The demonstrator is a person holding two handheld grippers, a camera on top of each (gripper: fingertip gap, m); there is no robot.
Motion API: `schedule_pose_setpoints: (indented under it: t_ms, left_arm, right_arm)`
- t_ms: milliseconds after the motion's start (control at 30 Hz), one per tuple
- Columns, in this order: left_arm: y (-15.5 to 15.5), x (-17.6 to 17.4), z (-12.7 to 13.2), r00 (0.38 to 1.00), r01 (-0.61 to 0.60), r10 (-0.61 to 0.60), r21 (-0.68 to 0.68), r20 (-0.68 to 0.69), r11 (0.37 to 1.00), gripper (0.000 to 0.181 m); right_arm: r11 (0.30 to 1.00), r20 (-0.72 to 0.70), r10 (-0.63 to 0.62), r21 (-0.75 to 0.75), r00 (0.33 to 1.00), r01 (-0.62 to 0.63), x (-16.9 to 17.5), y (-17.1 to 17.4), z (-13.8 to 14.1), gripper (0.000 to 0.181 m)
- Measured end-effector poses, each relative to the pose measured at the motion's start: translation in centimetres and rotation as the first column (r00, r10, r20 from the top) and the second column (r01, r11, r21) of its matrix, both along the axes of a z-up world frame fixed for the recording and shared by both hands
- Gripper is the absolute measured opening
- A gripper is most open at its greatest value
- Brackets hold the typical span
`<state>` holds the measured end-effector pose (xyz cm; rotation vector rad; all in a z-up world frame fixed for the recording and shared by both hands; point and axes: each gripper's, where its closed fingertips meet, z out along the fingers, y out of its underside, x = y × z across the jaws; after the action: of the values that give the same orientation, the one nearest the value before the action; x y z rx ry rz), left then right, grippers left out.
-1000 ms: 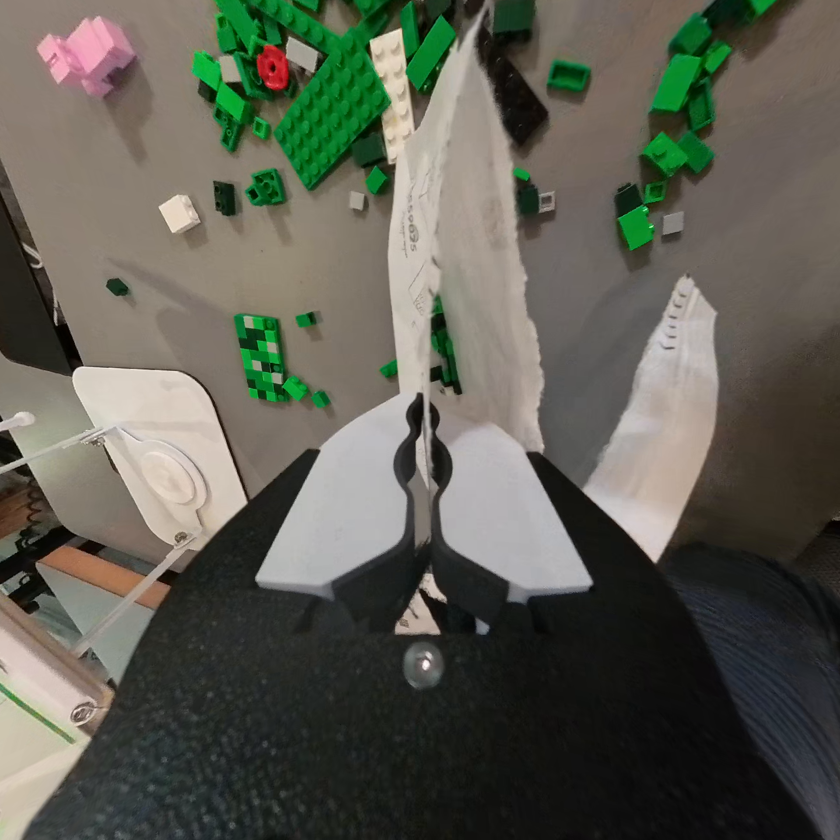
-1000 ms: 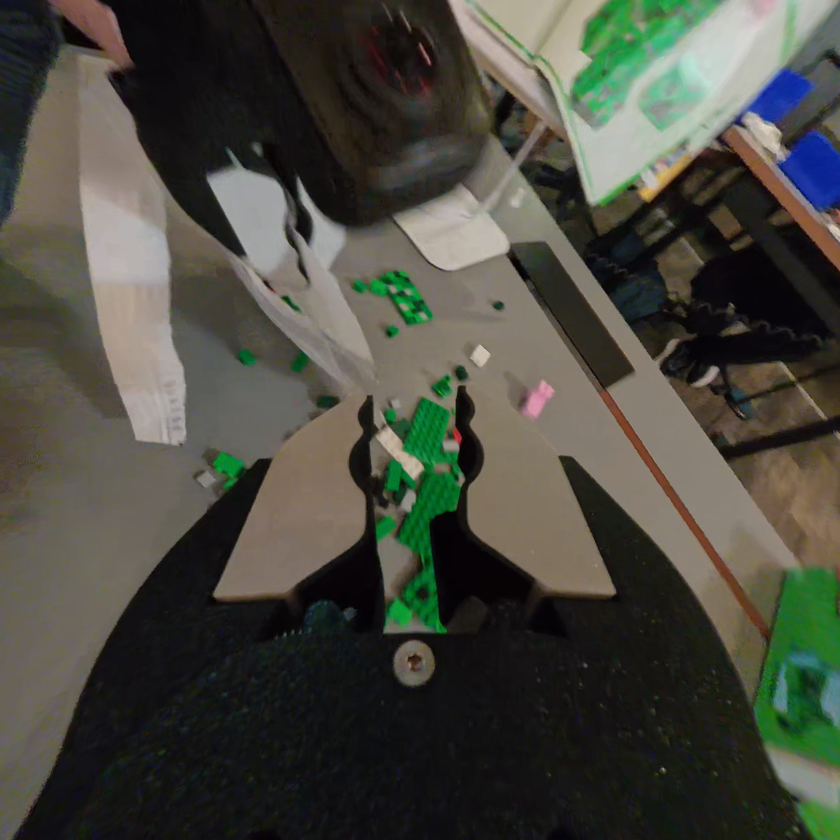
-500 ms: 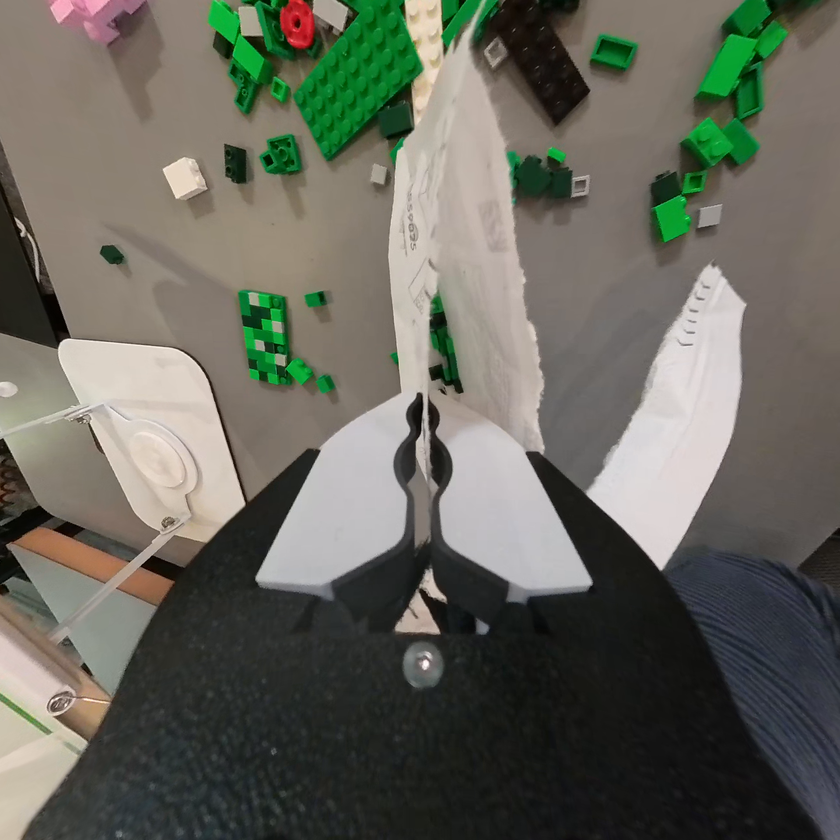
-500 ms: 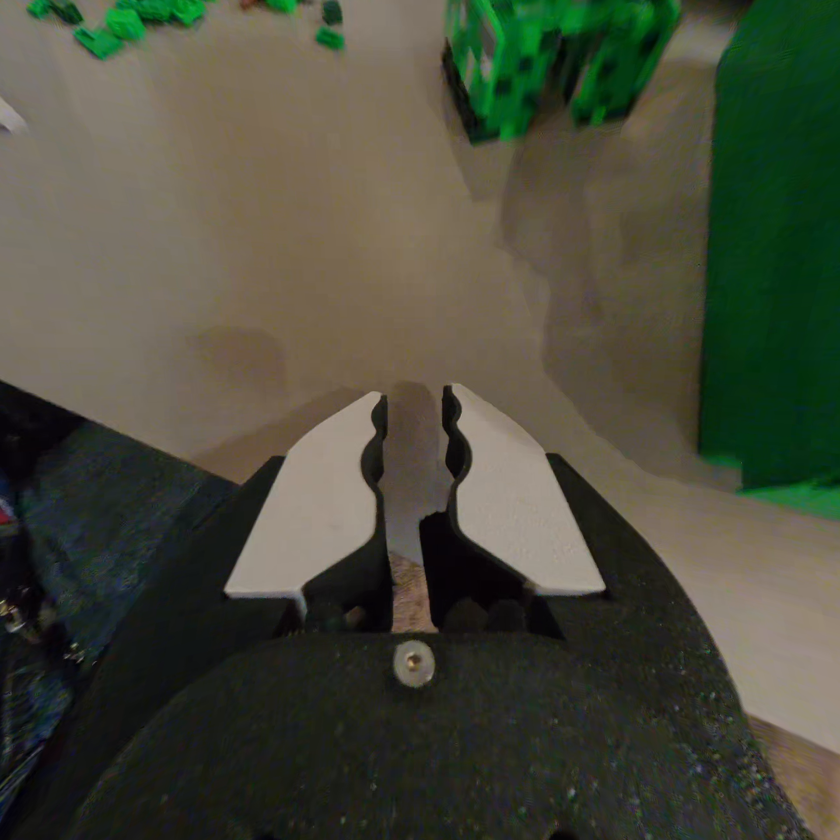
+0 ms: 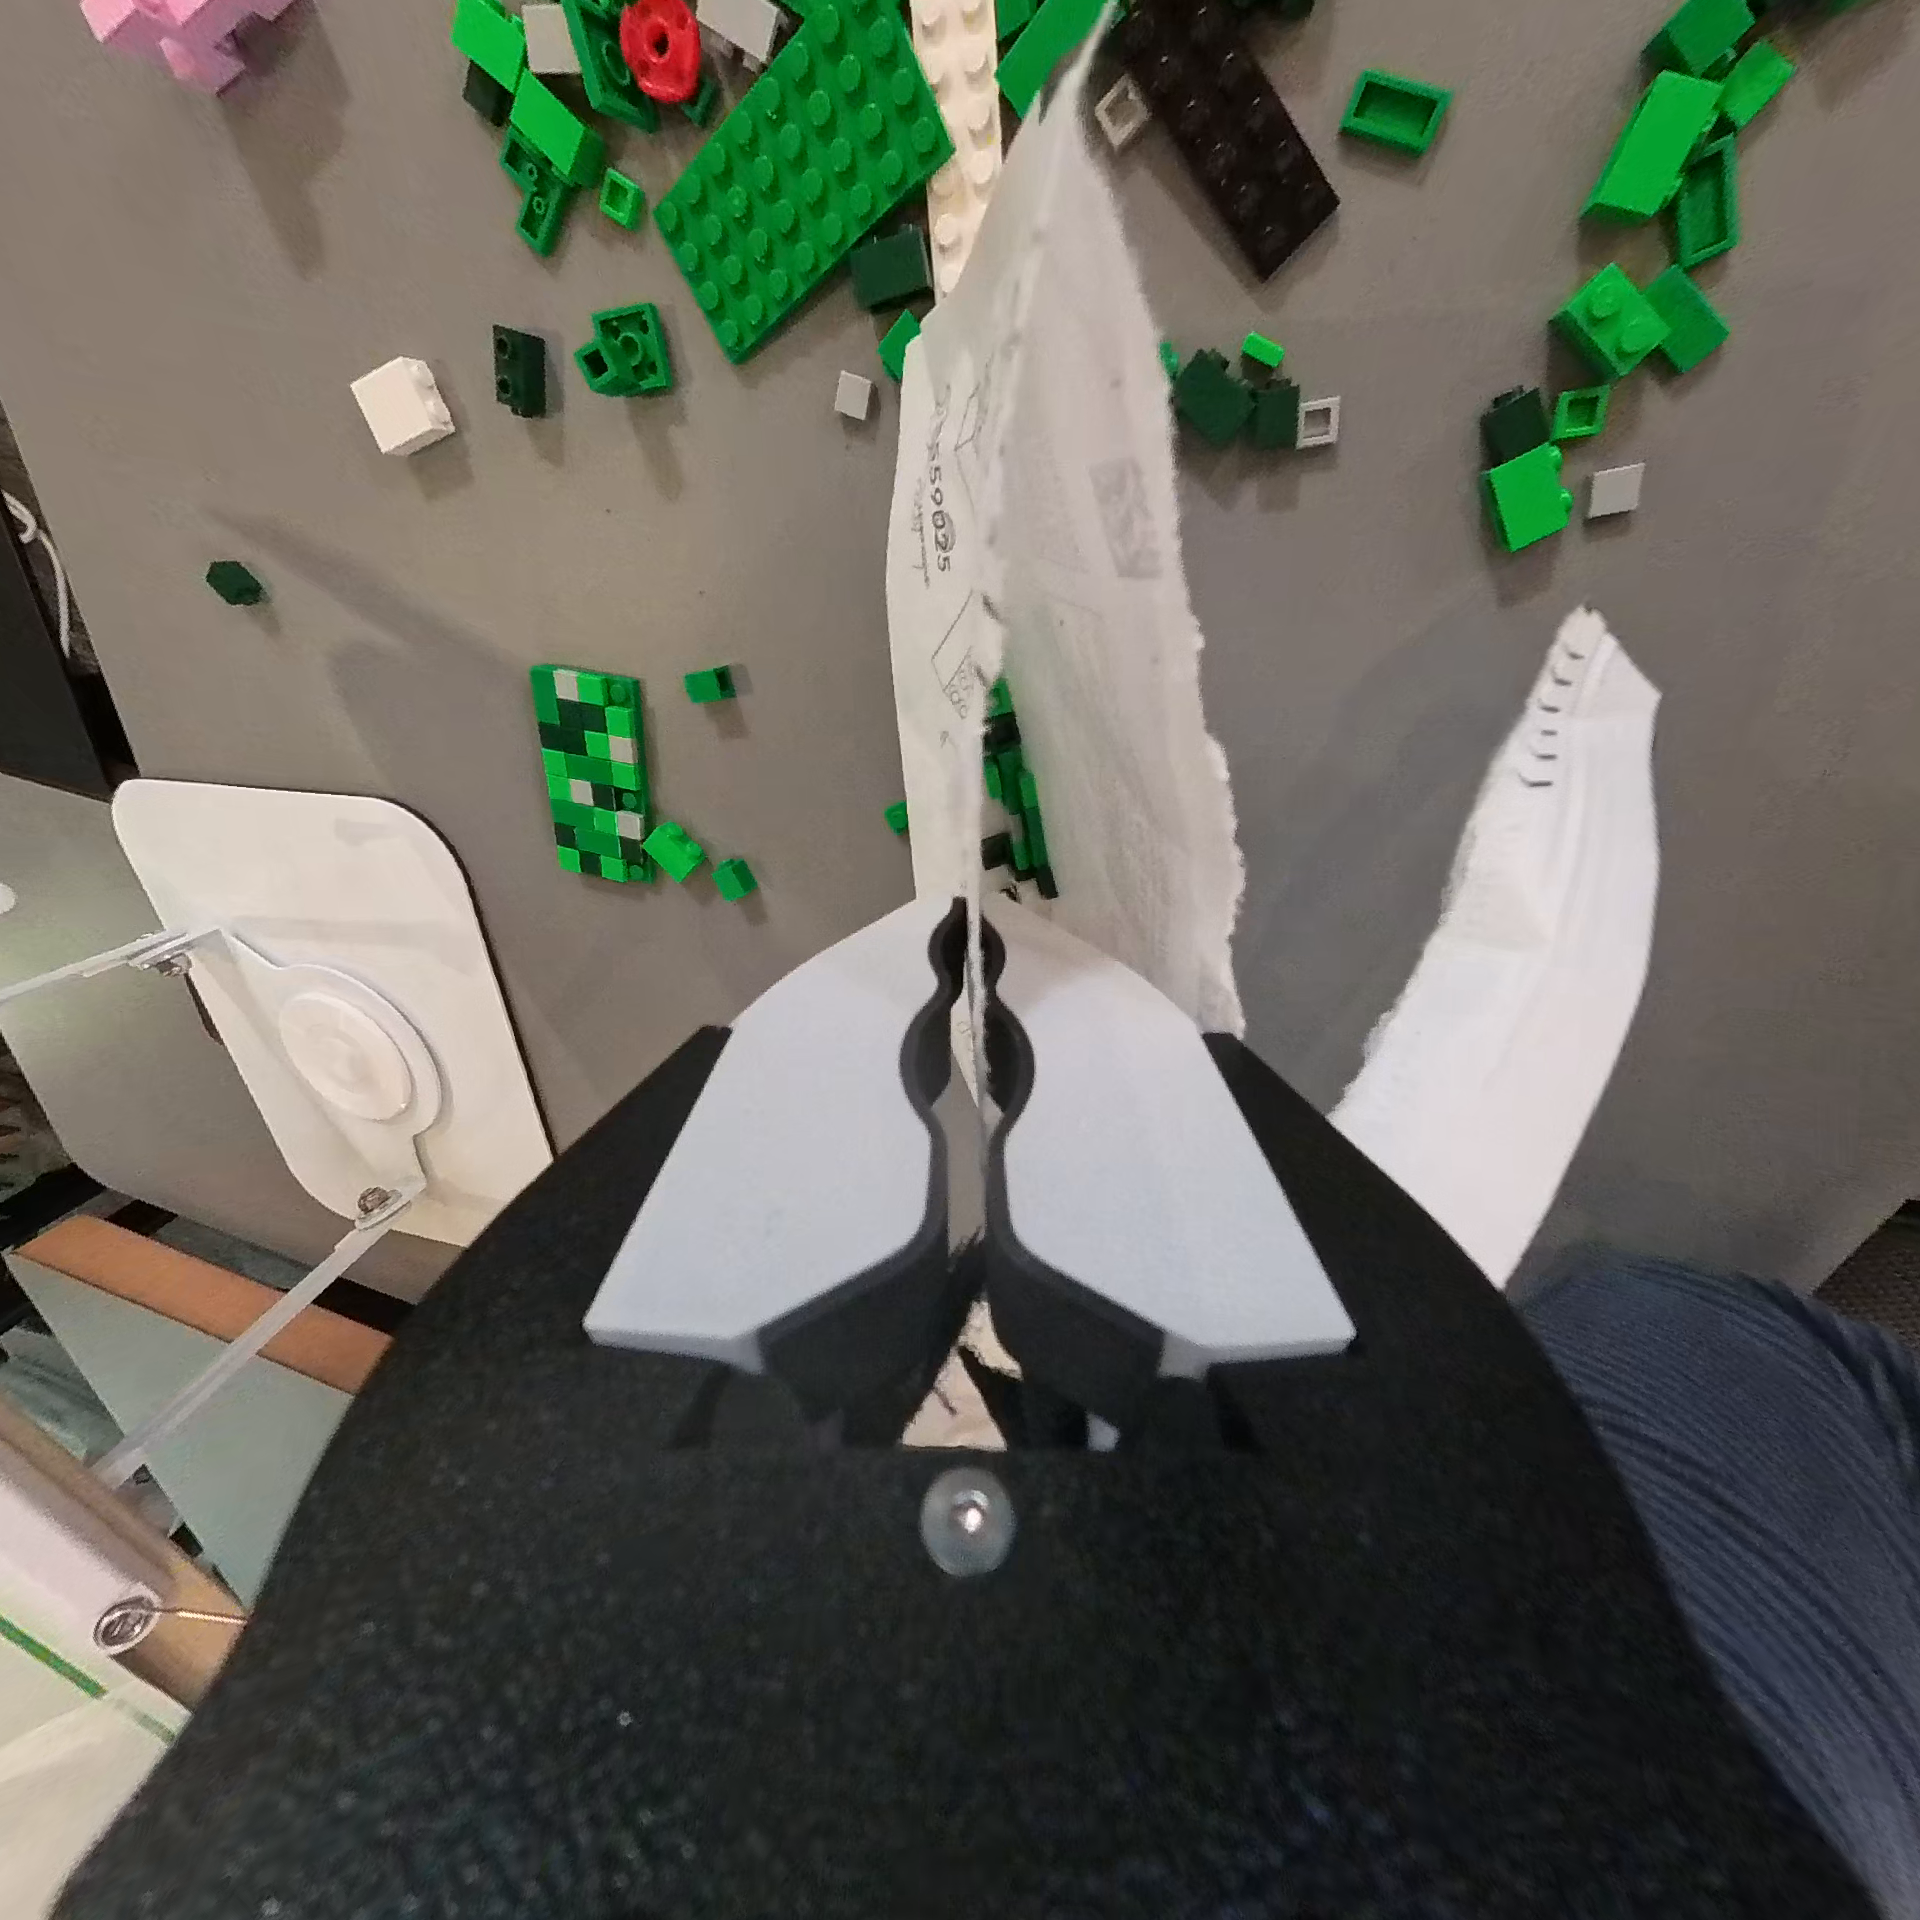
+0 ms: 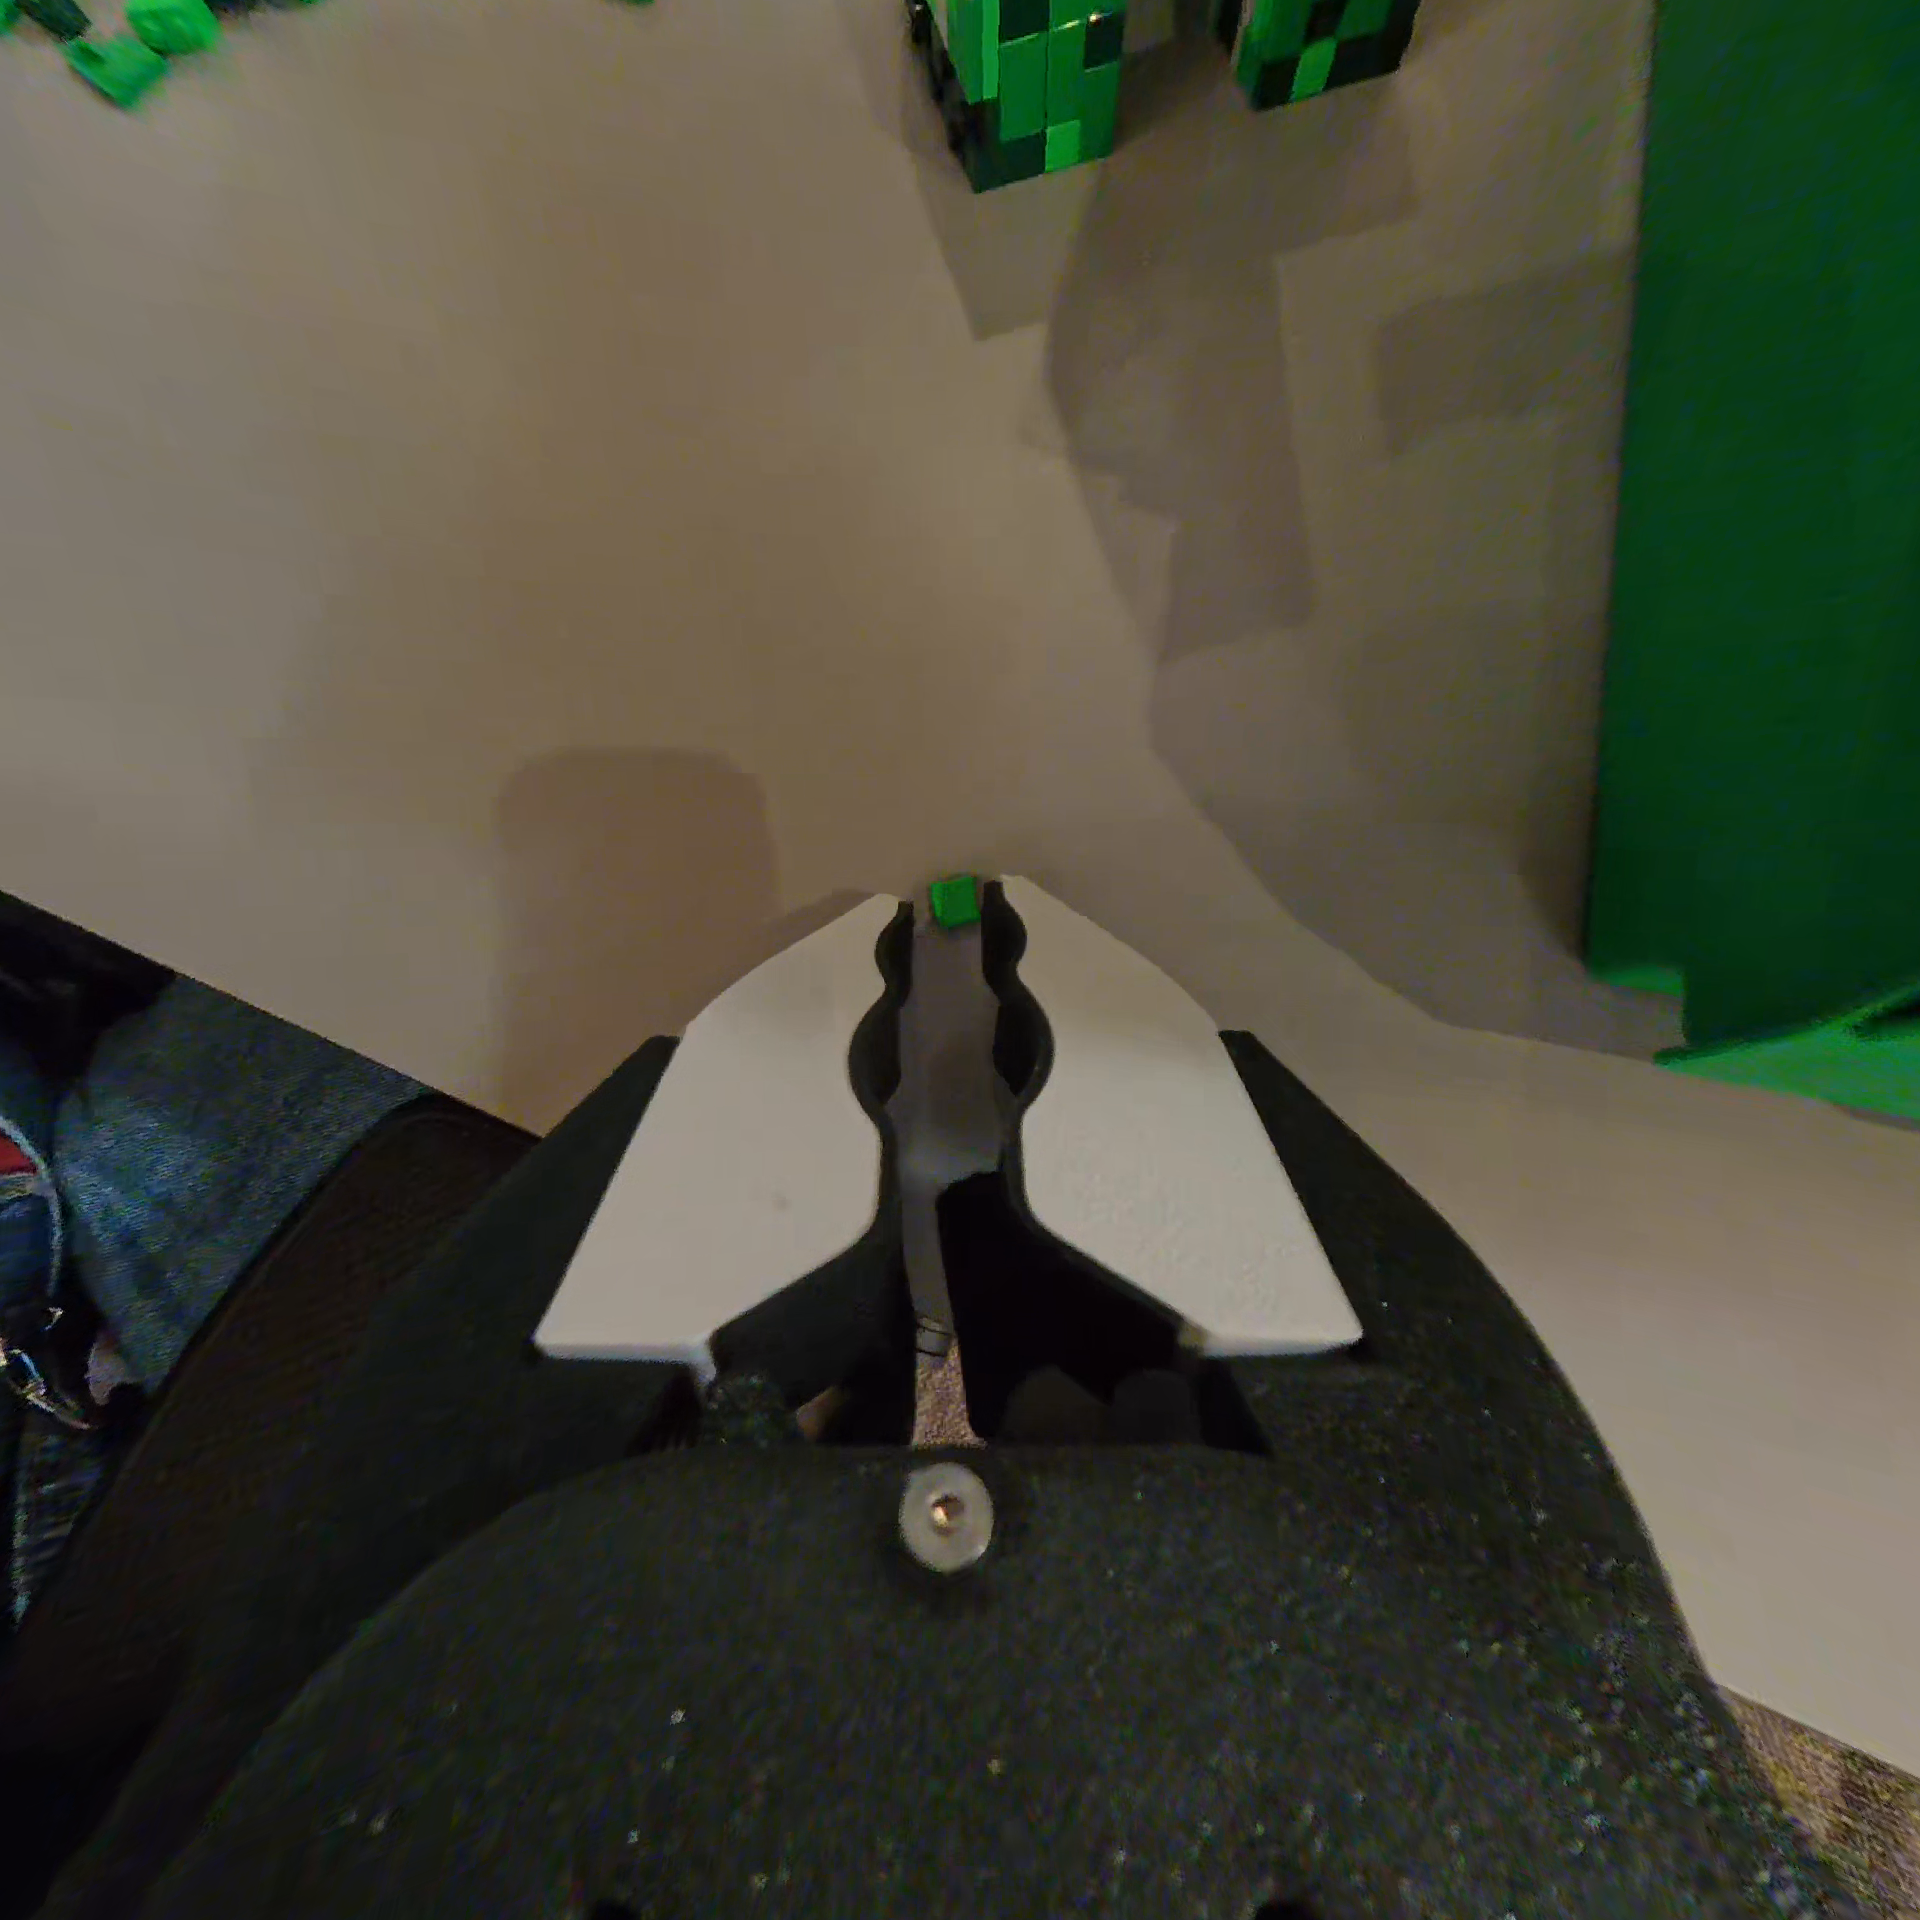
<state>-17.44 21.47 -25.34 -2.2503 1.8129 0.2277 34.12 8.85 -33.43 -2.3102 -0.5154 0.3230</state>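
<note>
Left gripper was clamped on a torn paper bag above the grey surface strewn with bricks. Right gripper pinched a small green brick; a green box stood beyond.

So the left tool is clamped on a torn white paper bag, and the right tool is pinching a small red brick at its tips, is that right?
Not quite. The left tool is clamped on the torn white paper bag, but the right wrist view shows the small brick at the right tool's tips is green, not red.
</note>
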Motion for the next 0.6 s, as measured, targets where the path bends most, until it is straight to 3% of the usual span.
schedule_pose_setpoints:
  t_ms: [333, 500, 600]
  left_arm:
    - [0.0, -0.2, 0.4, 1.0, -0.005, 0.005, 0.008, 0.015, 1.0, 0.0]
    - [0.0, -0.3, 0.4, 1.0, -0.008, 0.008, 0.01, 0.017, 1.0, 0.0]
    - [0.0, -0.2, 0.2, 1.0, -0.006, 0.006, 0.005, 0.011, 1.0, 0.0]
  right_arm:
    - [1.0, -0.02, 0.012, 0.003, 1.0, -0.012, -0.9, 0.4, 0.4, 0.008]
    - [0.99, -0.044, 0.105, 0.098, 0.993, -0.101, -7.3, 4.1, 2.2, 0.008]
    - [0.974, 0.03, 0.176, 0.138, 0.984, -0.178, -11.8, 7.0, 2.5, 0.008]
